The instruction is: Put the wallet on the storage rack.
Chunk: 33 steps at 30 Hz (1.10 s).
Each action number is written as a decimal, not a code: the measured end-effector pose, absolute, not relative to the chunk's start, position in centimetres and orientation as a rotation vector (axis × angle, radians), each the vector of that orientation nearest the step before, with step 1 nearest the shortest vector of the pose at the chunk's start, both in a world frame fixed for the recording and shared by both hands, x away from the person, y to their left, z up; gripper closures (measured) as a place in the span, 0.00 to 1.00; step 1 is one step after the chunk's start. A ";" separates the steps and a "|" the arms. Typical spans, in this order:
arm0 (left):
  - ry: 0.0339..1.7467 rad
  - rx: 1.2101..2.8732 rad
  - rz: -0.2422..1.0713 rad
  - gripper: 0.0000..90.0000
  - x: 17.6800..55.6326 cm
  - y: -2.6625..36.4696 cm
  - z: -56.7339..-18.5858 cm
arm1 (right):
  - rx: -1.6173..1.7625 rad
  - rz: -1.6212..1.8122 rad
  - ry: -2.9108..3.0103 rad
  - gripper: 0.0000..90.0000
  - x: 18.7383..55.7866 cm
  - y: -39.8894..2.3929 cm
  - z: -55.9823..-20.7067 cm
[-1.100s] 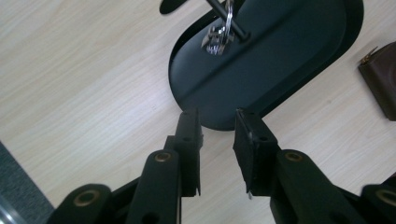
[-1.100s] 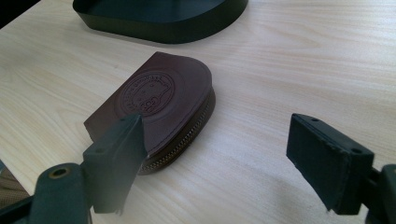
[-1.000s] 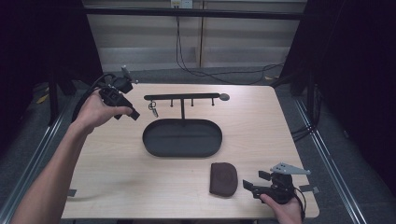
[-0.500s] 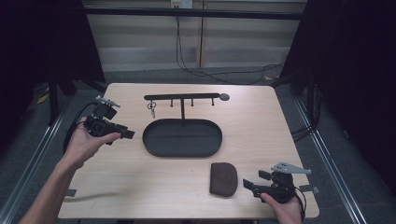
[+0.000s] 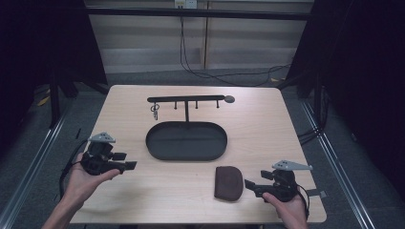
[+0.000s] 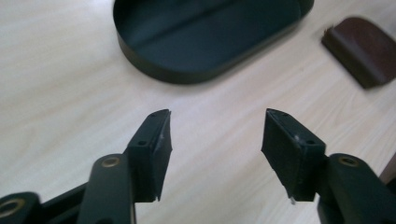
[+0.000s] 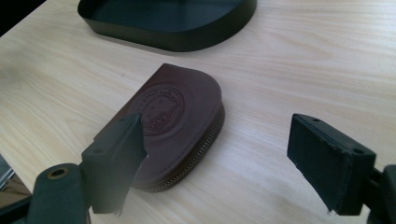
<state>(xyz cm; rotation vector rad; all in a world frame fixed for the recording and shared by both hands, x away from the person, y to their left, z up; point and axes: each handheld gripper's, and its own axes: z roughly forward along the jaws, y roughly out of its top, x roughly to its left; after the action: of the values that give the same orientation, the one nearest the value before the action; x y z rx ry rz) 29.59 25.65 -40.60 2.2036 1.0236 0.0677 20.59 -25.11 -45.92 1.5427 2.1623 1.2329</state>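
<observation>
A brown leather pouch [image 5: 229,182] with a zip lies flat near the front edge of the table. My right gripper [image 5: 250,187] stands open just to its right, pointing at it. In the right gripper view the pouch [image 7: 177,116] lies ahead of the left jaw, apart from both pads, with my right gripper [image 7: 224,158] spread wide. My left gripper [image 5: 128,161] hovers low at the table's left, aimed at the black oval tray [image 5: 186,140]. Its jaws have just been opening, and in its own view the left gripper [image 6: 215,149] has only bare wood between them.
A black rack with hooks [image 5: 186,99] stands behind the tray, and a bunch of keys [image 5: 154,112] hangs from its left hook. The left gripper view shows the tray [image 6: 205,37] ahead and the pouch [image 6: 364,49] at upper right. Cables trail over the floor behind the table.
My left hand has come back from the rack's left end toward the near left of the table and dropped lower, and its jaws stand wider. The right hand has kept still.
</observation>
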 end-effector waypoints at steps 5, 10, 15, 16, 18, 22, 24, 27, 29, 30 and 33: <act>1.028 2.216 0.058 0.32 27.9 26.2 -41.7 | 1.514 1.191 2.202 0.22 20.9 -24.1 -45.2; 1.016 2.154 0.068 0.26 26.1 26.9 -42.1 | 1.509 1.159 2.253 0.23 21.2 -23.2 -44.5; 1.020 2.078 0.061 0.19 24.4 27.3 -43.2 | 1.508 1.140 2.290 0.28 21.7 -22.8 -44.1; 1.023 2.067 0.058 0.19 24.3 27.4 -43.6 | 1.518 1.124 2.302 0.28 21.8 -22.7 -44.1; 1.036 2.057 0.064 0.19 23.9 27.4 -44.4 | 1.530 1.102 2.314 0.28 22.2 -22.6 -44.2; 1.044 2.072 0.085 0.19 23.1 27.3 -45.6 | 1.542 1.035 2.368 0.27 22.9 -21.8 -44.3; 1.043 2.071 0.093 0.19 22.9 27.3 -46.1 | 1.543 0.997 2.412 0.25 23.3 -21.4 -44.3; 1.036 2.080 0.112 0.19 23.0 27.3 -46.5 | 1.552 0.917 2.485 0.22 24.1 -20.6 -44.3; 1.029 2.089 0.092 0.19 23.1 27.0 -46.8 | 1.558 0.881 2.525 0.22 24.8 -20.1 -44.2; 1.019 2.101 0.081 0.19 23.0 26.8 -46.9 | 1.564 0.865 2.543 0.21 25.1 -19.9 -44.2; 0.984 2.126 0.069 0.19 22.8 26.3 -47.0 | 1.562 0.786 2.587 0.19 26.2 -19.1 -44.0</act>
<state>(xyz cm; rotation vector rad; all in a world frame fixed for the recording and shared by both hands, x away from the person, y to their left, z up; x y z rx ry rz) 22.81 26.31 -46.98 2.1259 0.9842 0.0690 26.17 -19.10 -43.97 1.5618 2.5875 0.7862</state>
